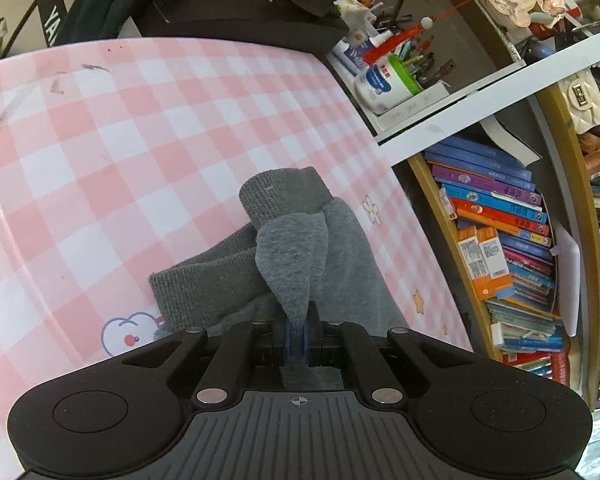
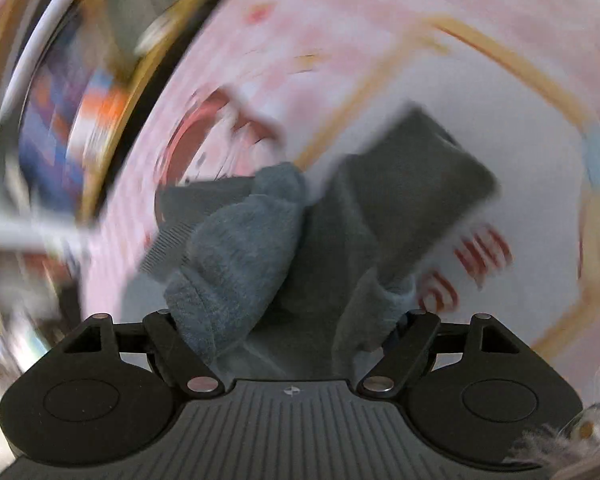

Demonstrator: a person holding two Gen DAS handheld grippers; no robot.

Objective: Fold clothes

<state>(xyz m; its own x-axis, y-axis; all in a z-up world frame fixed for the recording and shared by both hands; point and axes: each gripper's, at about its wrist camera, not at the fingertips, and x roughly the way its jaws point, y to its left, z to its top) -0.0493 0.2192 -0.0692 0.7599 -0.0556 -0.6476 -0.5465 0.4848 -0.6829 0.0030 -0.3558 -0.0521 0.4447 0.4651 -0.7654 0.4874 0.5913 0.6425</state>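
A soft grey knitted garment with ribbed cuffs and a fleecy inner side [image 1: 300, 248] is seen bunched on a pink-and-white checked tablecloth [image 1: 140, 140], near the table edge that faces a crowded wooden bookshelf of coloured books [image 1: 500, 240]. The left gripper [image 1: 296, 340] is closed tight on a thin flap of this fabric, which is pinched between the blue pads and drawn up from the heap.

In the right wrist view everything beyond the tool is smeared by motion. The right gripper [image 2: 296, 320] is seen with its linkages spread wide, and grey cloth [image 2: 240, 248] is draped across and between the fingers; no pinch on it can be made out, so it is judged to be spread apart, with the cloth merely lying in it.

Several risks are judged from this. The cloth may be dropped or dragged askew, since it is not clamped on the right side. Only a narrow flap is held on the left, so it may slip out under the garment's weight. The heap may also be pulled over the nearby table edge.
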